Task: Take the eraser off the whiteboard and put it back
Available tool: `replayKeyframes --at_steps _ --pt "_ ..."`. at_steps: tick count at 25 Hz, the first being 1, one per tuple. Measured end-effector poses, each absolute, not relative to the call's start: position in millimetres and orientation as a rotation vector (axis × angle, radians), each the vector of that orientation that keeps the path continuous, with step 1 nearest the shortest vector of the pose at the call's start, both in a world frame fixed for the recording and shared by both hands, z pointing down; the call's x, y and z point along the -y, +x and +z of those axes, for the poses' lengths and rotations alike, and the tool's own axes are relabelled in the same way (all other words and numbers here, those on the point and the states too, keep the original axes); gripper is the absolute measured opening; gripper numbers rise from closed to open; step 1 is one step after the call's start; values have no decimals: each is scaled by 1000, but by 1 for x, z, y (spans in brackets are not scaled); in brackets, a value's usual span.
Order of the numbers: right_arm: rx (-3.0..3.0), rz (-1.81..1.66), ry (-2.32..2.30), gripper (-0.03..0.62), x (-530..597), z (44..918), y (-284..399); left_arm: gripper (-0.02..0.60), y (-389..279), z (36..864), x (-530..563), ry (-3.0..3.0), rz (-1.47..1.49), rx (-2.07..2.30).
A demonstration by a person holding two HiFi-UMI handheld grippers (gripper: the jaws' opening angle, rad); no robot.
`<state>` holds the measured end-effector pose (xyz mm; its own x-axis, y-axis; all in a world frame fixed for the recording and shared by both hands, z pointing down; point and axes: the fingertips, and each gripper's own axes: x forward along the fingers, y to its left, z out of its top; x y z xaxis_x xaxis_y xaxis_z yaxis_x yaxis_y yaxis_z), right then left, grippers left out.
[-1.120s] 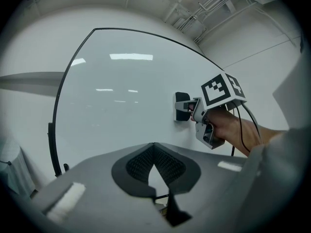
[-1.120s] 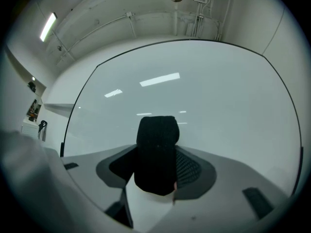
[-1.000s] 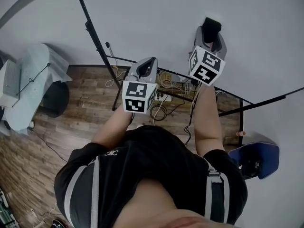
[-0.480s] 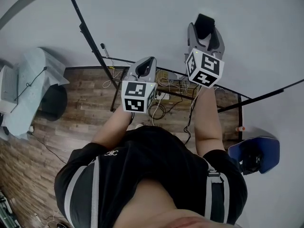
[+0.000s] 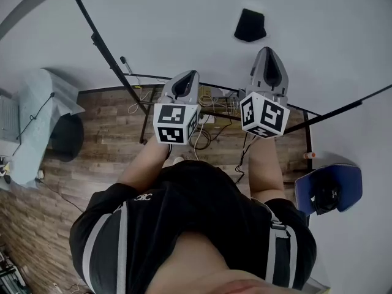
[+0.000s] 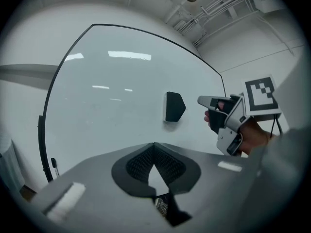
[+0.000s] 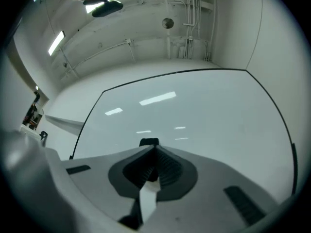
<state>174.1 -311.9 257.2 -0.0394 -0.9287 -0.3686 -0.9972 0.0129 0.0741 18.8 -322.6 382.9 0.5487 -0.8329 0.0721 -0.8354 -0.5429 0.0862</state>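
We see the eraser stuck flat on the whiteboard, touching neither gripper; the right gripper sits just below it in the head view, apart from it; its jaws are closed tip to tip, nothing between them; in the right gripper view the eraser pokes up just past the tips, on the board. The left gripper sits beside the right one, aimed at bare board left of the eraser; its jaws are also together, nothing held; the left gripper view shows the eraser up and right of its tips, with a hand on the right gripper. We note cables on the wood floor below.
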Motion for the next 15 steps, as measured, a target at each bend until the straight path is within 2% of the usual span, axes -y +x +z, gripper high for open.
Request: replayKeyframes --at_steps 4,10,15 --pt "-2091 461 -2073 5 295 286 178 8 25 381 320 2684 33 1417" --pt "-2146 187 -2114 3 278 339 186 8 35 381 313 2713 35 1379" --pt "-2196 137 -2121 3 275 356 180 8 46 386 308 2722 57 1353"
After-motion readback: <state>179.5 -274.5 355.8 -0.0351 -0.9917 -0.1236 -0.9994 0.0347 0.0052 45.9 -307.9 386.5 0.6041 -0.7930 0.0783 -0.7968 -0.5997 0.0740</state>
